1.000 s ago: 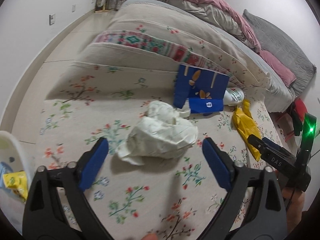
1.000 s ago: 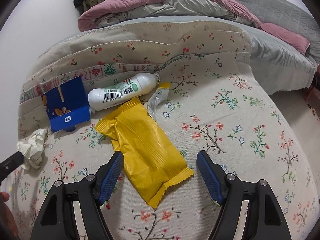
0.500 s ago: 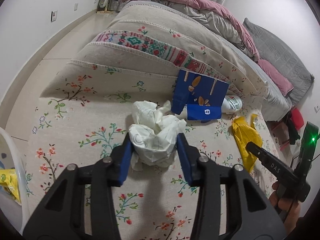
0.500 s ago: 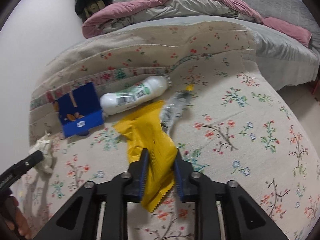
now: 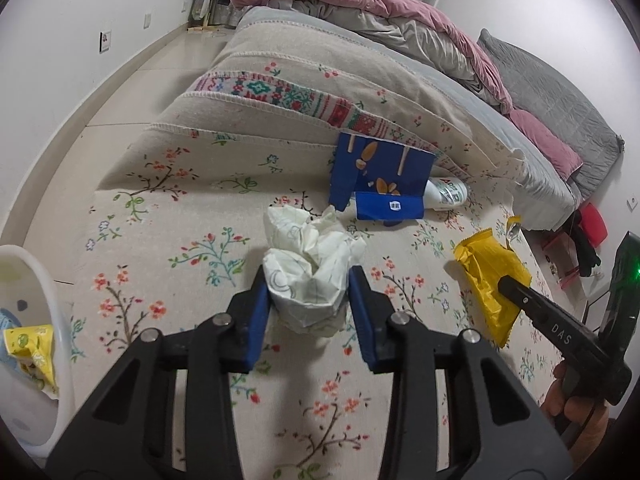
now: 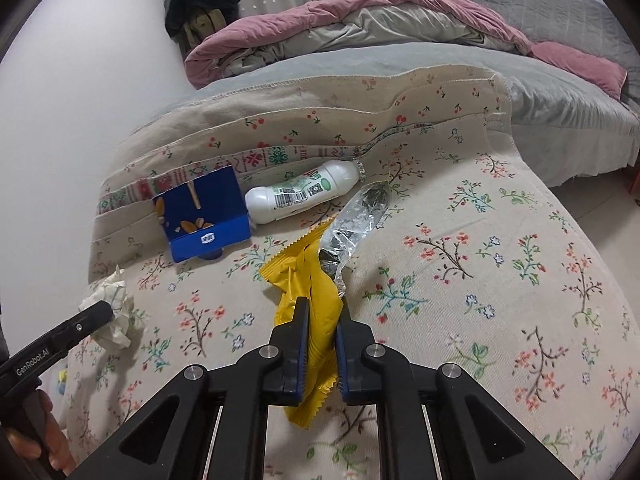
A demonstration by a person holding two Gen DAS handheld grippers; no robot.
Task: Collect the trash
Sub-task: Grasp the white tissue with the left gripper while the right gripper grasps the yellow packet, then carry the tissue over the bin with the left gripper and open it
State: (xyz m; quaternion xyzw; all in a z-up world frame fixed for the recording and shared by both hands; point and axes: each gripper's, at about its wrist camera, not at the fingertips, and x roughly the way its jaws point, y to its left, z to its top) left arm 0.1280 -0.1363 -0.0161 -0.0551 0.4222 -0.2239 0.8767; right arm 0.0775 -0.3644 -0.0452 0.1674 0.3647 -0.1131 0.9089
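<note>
Both pickups done, transfer is next. Left gripper point(image 5: 308, 300) has just closed its jaws on the crumpled white paper wad point(image 5: 310, 276): blue pads press its two sides, jaws about a third open because the wad is bulky, and most of it bulges out ahead of the fingertips. Right gripper point(image 6: 322, 344) is clamped fully down on the yellow wrapper point(image 6: 310, 300), pinching the flat foil near its zigzag end; the rest of it sticks forward toward the middle of the floral bedspread point(image 6: 500, 280), and its near end looks just off the cloth, though I can't tell how much of it is clear. Next move as I read it: lift both pieces clear and carry them to the white bin point(image 5: 56, 344) at the bedspread's near-left edge, which already holds a yellow packet. Left has the short trip; right has to cross over, so stagger the two to keep the grippers from colliding. Risks: the wad is soft and could slip under a light squeeze, and the wrapper is slick and touches the clear plastic wrapper point(image 6: 356, 220), which may drag along. Still to collect, up by the folded far edge of the bedspread: blue carton point(image 6: 204, 212), white bottle point(image 6: 300, 192) lying on its side just beside it, plus that clear wrapper.
</note>
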